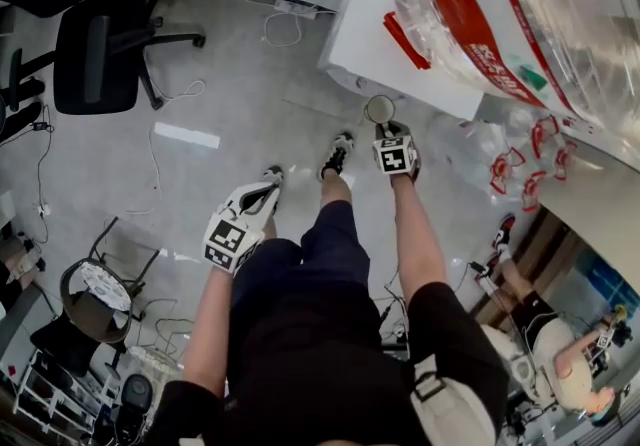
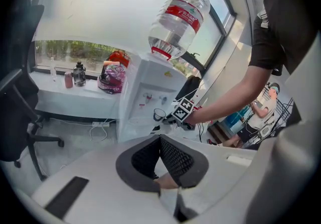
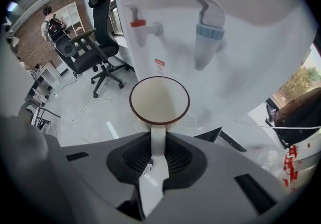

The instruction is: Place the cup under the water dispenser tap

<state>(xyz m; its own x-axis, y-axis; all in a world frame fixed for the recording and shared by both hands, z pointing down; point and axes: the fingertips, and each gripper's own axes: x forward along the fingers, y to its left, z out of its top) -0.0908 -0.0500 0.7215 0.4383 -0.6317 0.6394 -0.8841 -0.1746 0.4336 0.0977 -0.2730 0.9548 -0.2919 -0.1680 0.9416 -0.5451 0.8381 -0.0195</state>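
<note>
Right tool (image 3: pixel 157 143): jaws clamped on the handle (image 3: pixel 157 137) of the cup (image 3: pixel 159 98). The pads press the handle from both sides; the grip looks firm.

Cup: carried straight ahead of the right tool, mouth open towards that tool's camera, dark rim, pale inside, seemingly empty. The handle runs back along the line on which the tool points, so cup and tool share one axis.

Water dispenser (image 3: pixel 251 42): directly beyond the cup. The blue tap (image 3: pixel 207 34) lies ahead and to the right of the cup's rim, the red tap (image 3: pixel 142 26) ahead and a little to the left. The cup is under neither spout, short of both.

Left tool (image 2: pixel 160 143): jaws together, nothing between them. It hangs low beside the person's leg, well apart from the dispenser and well to the left of the right tool.

Judgement: the right hand alone serves the placement. The coming move turns on carrying the cup forward along its handle axis, with a sideways correction towards the chosen spout. Risk: the rim striking a spout if brought in too high
</note>
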